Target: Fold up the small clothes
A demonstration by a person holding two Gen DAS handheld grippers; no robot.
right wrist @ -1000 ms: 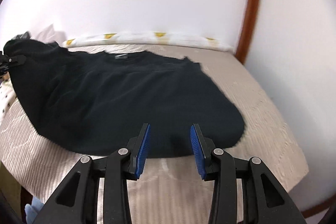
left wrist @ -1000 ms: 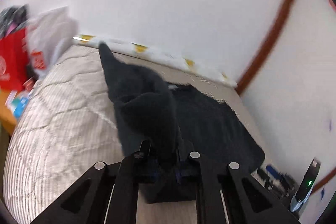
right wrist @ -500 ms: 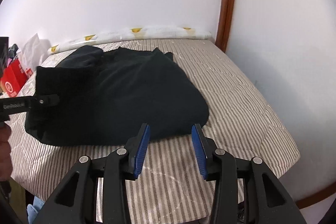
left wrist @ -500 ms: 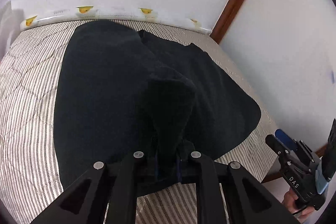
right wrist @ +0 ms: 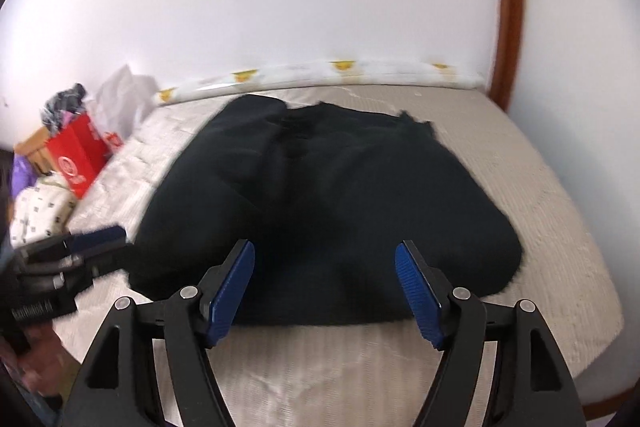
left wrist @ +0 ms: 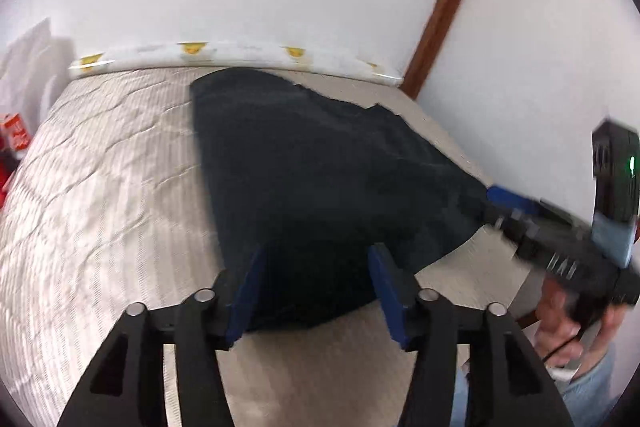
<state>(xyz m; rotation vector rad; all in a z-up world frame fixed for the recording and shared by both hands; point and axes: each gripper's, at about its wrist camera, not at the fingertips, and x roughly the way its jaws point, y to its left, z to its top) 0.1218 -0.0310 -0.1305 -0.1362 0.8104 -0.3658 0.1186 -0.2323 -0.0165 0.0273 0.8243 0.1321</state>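
- The left hand-held gripper (left wrist: 316, 291) has its jaws spreading apart; the blue pads (left wrist: 246, 297) frame the near hem of the black sweater (left wrist: 320, 167) without pressing on it, so nothing is pinched.
- The right hand-held gripper (right wrist: 326, 287) is also spreading its jaws, and the pads stand clear on either side of the garment's near edge; it too holds nothing.
- The black sweater lies on the striped bed (right wrist: 540, 187), its left side turned in over the body, with the collar end toward twelve o'clock near the duck-print bolster (right wrist: 320, 75) against the wall.
- At nine o'clock in the right wrist view, a red bag (right wrist: 78, 157) and other clutter sit off the bed's edge.
- Judged step: one side fold looks laid down and let go, with both tools free between folds.
- The next move likely calls for the right-side edge at about three o'clock: a pinch at the hem and one nearer the shoulder, then carrying that side across so both edges line up without dragging the folded layer.
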